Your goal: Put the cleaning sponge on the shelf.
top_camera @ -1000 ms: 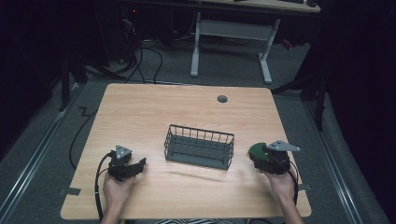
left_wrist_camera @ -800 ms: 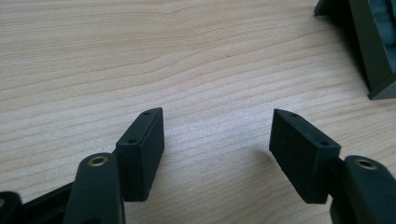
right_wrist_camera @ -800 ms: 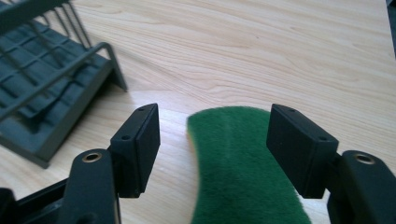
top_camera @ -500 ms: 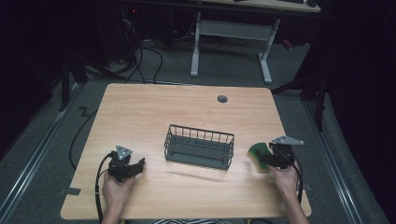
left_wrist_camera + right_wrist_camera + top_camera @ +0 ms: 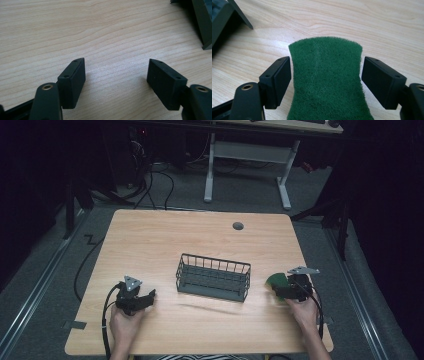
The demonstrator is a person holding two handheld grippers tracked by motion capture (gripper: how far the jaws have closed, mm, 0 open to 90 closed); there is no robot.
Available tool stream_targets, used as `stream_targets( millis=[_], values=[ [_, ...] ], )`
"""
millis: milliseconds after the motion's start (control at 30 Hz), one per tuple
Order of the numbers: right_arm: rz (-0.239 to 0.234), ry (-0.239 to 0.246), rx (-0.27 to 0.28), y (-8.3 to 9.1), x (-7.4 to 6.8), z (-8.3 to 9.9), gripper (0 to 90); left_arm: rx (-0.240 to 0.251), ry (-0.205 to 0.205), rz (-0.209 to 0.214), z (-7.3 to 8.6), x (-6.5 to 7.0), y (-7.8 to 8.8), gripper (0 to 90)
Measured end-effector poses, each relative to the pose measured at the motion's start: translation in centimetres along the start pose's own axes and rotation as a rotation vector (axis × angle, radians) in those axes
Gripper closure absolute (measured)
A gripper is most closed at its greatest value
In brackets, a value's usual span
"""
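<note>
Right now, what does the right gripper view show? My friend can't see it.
A fuzzy green scouring pad sits pinched between the right gripper's two black fingers, bowing slightly. Beneath lies a light wooden table, with a dark wire basket's corner at upper left.

The high view is fixed above the person's edge of the table, facing forward and down. It covers the whole top and the floor beyond toward 12 o'clock.

The left gripper view rides low and close over the wood, looking along its own jaws toward the basket, whose corner enters at 1 o'clock.

The right gripper view sits equally near the surface, with the basket corner at 10 o'clock.

All three views share the tabletop and the basket, which stands at the table's centre in the high view.
</note>
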State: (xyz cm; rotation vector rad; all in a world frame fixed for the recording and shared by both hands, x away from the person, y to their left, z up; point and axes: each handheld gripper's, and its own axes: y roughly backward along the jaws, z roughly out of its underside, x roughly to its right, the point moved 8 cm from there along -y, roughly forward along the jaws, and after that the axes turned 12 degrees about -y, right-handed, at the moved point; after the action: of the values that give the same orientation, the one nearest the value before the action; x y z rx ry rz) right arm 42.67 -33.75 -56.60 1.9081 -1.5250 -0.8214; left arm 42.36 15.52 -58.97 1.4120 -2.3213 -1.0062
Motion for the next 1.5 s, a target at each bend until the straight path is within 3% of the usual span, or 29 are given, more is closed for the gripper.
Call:
stream_targets(
  millis=[500, 667, 933, 1200, 1500],
  values=[
    [0.011, 0.006, -0.030, -0.3, 0.4, 0.6, 29.0, 0.000, 0.000, 0.001, 0.0, 0.0, 0.0, 31.4],
    [-0.008, -0.009, -0.027, 0.0, 0.5, 0.5, 29.4, -0.002, -0.002, 0.001, 0.0, 0.0, 0.0, 31.4],
    [-0.047, -0.026, 0.012, 0.9, 0.3, -0.2, 29.7, -0.002, -0.001, -0.001, 0.0, 0.0, 0.0, 31.4],
    [-0.059, -0.031, 0.013, 1.6, 0.1, -0.7, 29.8, 0.000, 0.003, 0.003, 0.0, 0.0, 0.0, 31.0],
    [-0.094, -0.004, 0.050, 2.8, -1.1, -2.1, 29.9, -0.003, -0.003, 0.000, 0.0, 0.0, 0.0, 31.0]
  ],
)
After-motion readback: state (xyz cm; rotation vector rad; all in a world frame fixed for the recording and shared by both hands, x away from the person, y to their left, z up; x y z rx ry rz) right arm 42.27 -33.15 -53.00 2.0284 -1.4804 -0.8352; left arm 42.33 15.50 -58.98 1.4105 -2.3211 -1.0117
